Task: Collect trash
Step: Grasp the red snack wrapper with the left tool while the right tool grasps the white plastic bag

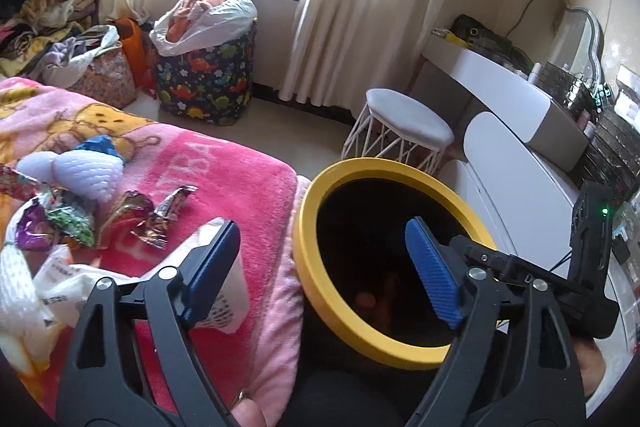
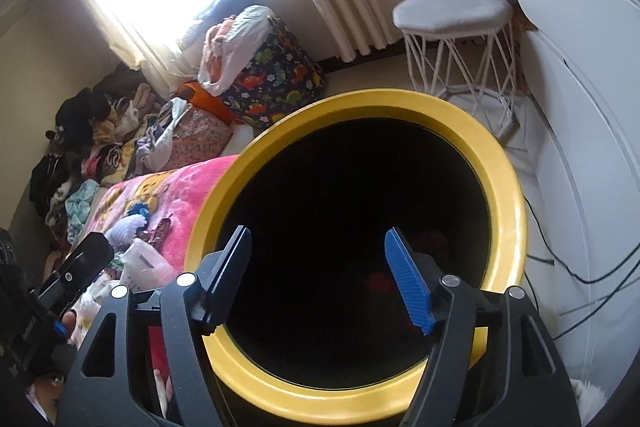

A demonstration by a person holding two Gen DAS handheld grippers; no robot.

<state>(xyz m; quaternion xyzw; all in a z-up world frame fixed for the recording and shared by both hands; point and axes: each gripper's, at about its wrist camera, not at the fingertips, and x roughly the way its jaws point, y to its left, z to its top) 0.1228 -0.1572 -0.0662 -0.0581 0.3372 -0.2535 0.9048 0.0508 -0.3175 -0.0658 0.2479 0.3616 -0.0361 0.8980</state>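
Note:
A black bin with a yellow rim (image 1: 316, 269) stands beside the bed. It also fills the right wrist view (image 2: 508, 195), with dim reddish bits at its dark bottom. Crumpled snack wrappers (image 1: 140, 213) and a white plastic packet (image 1: 68, 281) lie on the pink blanket (image 1: 224, 167). My left gripper (image 1: 320, 267) is open and empty, straddling the bed's edge and the bin's rim. My right gripper (image 2: 320, 275) is open and empty over the bin's mouth. The left gripper's body shows at the lower left of the right wrist view (image 2: 76, 267).
A white knitted soft toy (image 1: 80, 171) lies among the wrappers. A white wire-legged stool (image 1: 404, 123) stands beyond the bin. A dinosaur-print laundry basket (image 1: 208, 75) and piled clothes (image 1: 44, 11) are by the window. A white dresser (image 1: 520, 131) and cables (image 2: 560, 259) are on the right.

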